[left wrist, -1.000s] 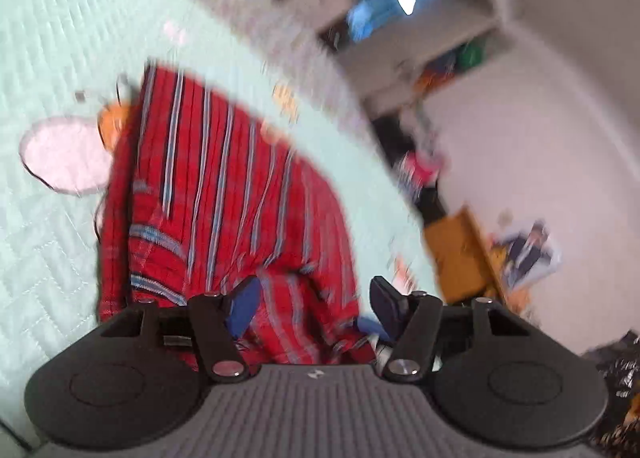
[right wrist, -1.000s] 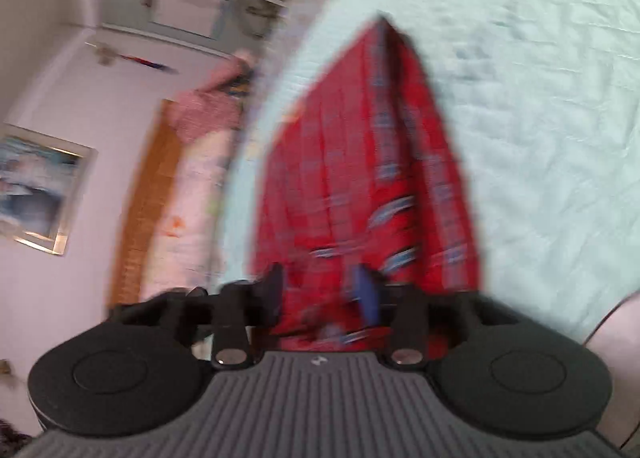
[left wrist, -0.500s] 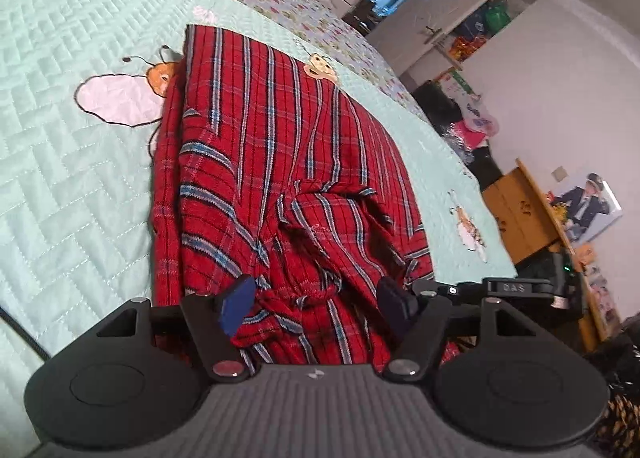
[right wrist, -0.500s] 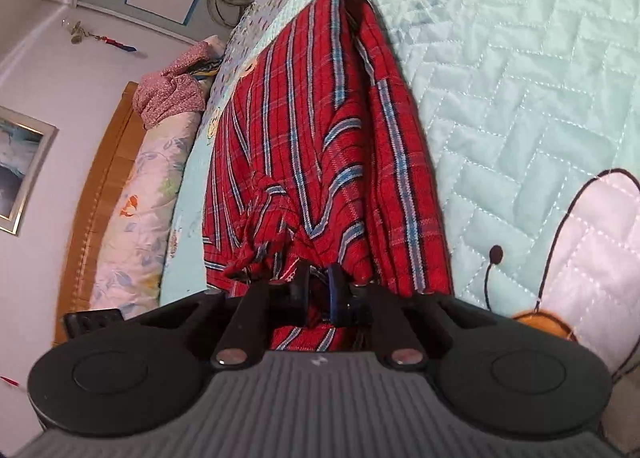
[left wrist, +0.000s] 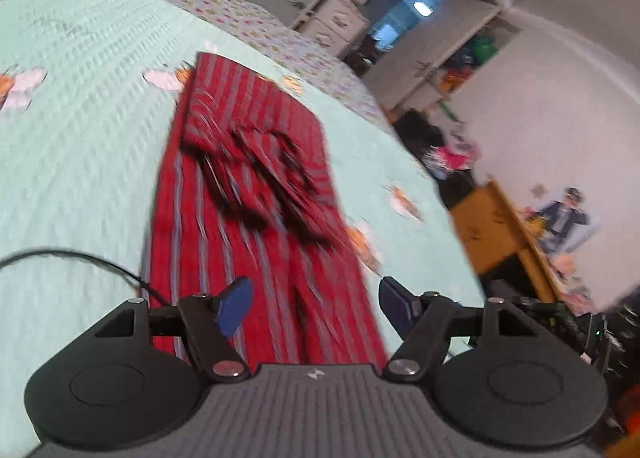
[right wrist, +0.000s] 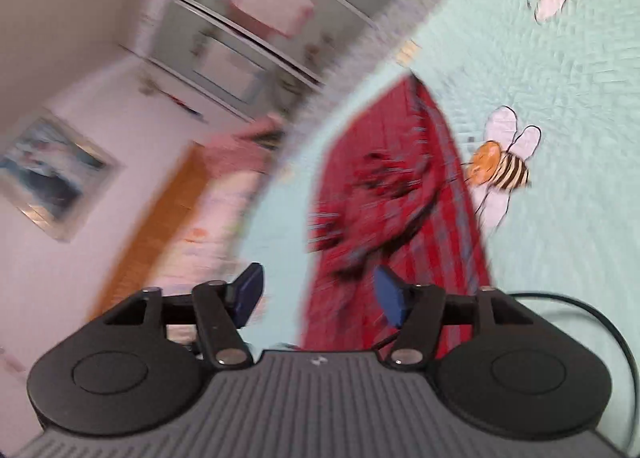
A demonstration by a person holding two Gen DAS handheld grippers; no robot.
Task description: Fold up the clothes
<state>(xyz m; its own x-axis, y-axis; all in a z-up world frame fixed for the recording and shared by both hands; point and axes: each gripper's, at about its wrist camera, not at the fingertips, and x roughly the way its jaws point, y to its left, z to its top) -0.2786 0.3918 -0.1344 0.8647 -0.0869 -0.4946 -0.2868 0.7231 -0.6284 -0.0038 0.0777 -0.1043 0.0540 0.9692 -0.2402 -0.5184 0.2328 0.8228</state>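
Both my jaws stood released, the right gripper (right wrist: 316,296) just sprung wide, left gripper (left wrist: 316,304) empty; the plaid shirt (left wrist: 256,194) wanted flattening next.

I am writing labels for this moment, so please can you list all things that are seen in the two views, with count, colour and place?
plaid garment: one, red with blue stripes, lying long on the bed, part folded, in front of both grippers.
quilt: one, pale green with bee pictures, covering the bed under the garment.
cable: one, black, over the quilt, left of the garment in the left wrist view.
wooden cabinet: one, orange-brown, beside the bed.
shelves: one white unit, by the far wall.
framed picture: one, bluish, on the wall.
left gripper: one, black with blue pads, open, holding nothing.
right gripper: one, black with blue pads, just opened, holding nothing.
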